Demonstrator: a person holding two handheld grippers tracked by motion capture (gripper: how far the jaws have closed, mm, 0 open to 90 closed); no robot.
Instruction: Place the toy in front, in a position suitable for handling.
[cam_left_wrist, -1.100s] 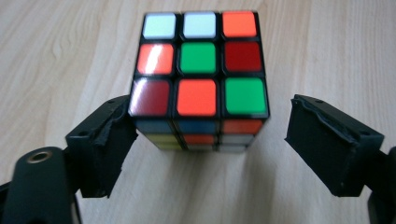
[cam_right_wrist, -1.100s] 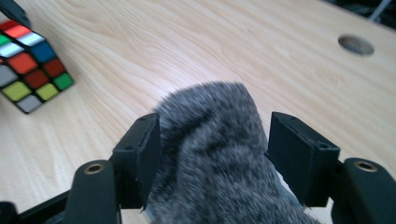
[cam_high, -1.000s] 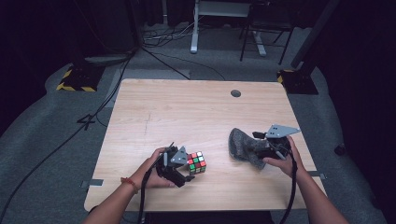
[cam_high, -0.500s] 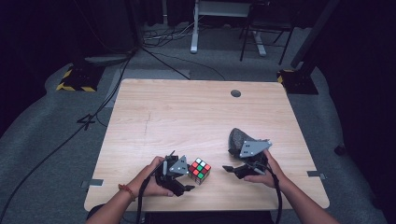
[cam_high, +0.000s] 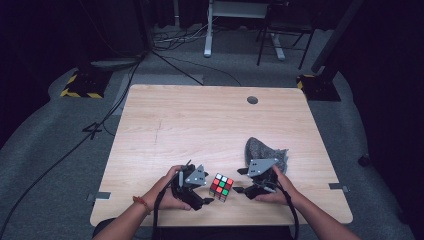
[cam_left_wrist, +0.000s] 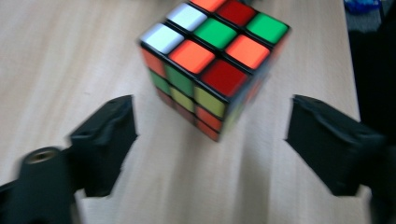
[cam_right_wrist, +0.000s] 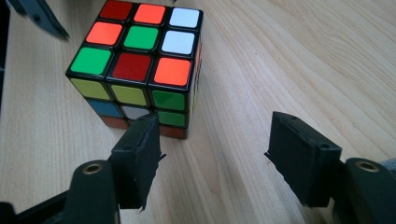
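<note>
Here, cube (cam_high: 221, 186) between both open tongs, ungripped, left tongs just reopened, grey cloth (cam_high: 265, 151) seemingly behind.

the multicoloured plastic puzzle cube (cam_high: 221, 187) stands on the pale wooden surface (cam_high: 200, 125) in the lower middle of the high view, near the front edge. the left gripper (cam_high: 202, 192) lies just left of it, the right gripper (cam_high: 240, 182) just right, both apart from the cube. the crumpled grey cloth (cam_high: 265, 150) lies behind the right gripper, right of centre. a small round dark grommet (cam_high: 252, 100) sits in the surface towards its upper right.
</note>
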